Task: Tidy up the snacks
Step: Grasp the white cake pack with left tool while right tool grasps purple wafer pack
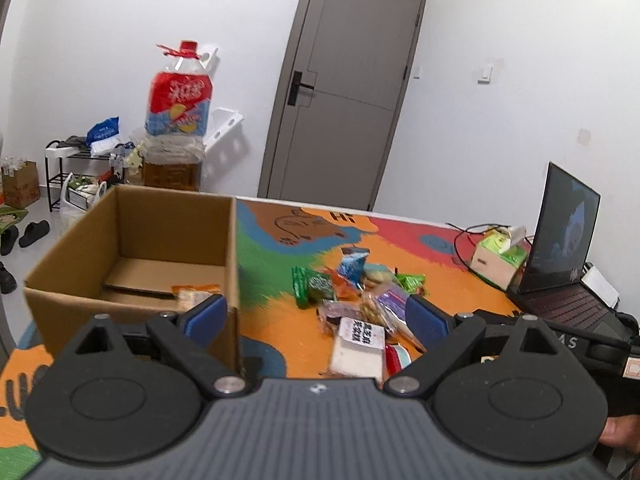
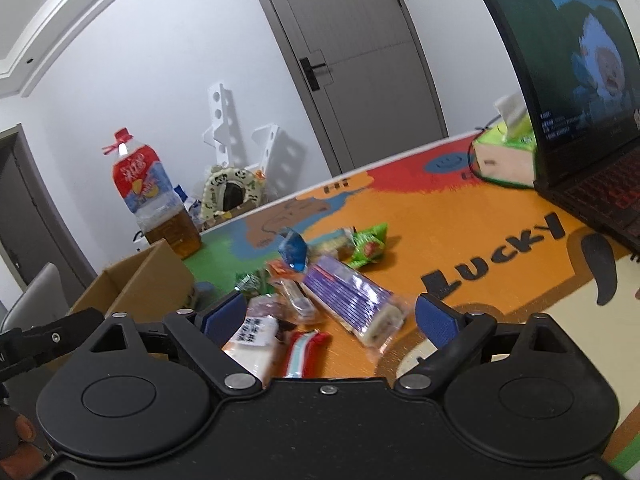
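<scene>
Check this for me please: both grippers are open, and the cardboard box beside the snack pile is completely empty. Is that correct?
Not quite. The cardboard box is not empty: the left wrist view shows one snack packet already inside. The left gripper and right gripper are open, and the box is beside the snack pile.

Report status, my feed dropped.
Left tongs open, right tongs open, both empty. Snacks piled beside box; one packet inside. Nothing blocking.

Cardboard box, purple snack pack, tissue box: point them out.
cardboard box [image 1: 176, 220], left wrist view, inner back wall.
purple snack pack [image 2: 348, 292], right wrist view, middle of wrapper.
tissue box [image 2: 500, 160], right wrist view, front side.
</scene>
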A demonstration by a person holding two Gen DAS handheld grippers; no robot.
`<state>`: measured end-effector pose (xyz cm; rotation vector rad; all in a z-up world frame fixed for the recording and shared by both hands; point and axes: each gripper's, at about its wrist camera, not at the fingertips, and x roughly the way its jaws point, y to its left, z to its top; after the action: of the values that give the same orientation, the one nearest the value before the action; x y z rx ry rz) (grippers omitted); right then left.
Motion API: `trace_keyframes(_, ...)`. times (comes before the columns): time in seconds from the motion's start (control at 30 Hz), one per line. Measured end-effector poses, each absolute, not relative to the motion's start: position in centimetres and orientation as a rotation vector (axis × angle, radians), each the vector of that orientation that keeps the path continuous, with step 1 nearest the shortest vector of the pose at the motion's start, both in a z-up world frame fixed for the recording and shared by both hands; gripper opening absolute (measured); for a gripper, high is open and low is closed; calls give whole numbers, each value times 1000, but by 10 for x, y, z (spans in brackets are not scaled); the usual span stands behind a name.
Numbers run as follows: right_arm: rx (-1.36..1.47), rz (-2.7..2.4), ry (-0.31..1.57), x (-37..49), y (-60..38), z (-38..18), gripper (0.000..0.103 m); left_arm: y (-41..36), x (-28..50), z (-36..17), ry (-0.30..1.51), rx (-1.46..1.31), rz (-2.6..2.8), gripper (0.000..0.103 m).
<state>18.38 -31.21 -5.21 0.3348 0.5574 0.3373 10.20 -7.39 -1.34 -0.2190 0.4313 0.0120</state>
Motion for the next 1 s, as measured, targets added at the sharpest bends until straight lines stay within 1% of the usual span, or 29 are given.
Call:
trace_keyframes(0.03, 333, 336, 563, 185, -313, -55, 84, -76, 104, -16, 436, -218, 4, 94)
trace_keyframes(0.13, 323, 327, 573, 192, -313, -62, 79, -85, 113, -23, 455, -205, -20, 91)
trace_keyframes(0.2, 298, 327, 569, 195, -310, -64, 79, -92, 122, -28, 482, -182, -43, 87)
trace_keyframes(0.33, 267, 339, 556, 204, -306, -66, 79, -100, 139, -37, 507, -178, -62, 82)
trace_keyframes(0.4, 258, 334, 558, 210, -305, -69, 77, -103, 148, -44, 525, -177, -60, 77)
trace_keyframes(0.5, 250, 327, 566, 221, -304, -73, 75, -103, 163, -54, 561, -192, -55, 73)
trace_keyframes(0.83, 219, 337, 573, 249, -293, -76, 75, -107, 196, -79, 633, -197, -53, 73)
trace_keyframes(1.0, 223, 343, 617, 258, -290, -87, 75, -108, 204, -89, 665, -201, -48, 73)
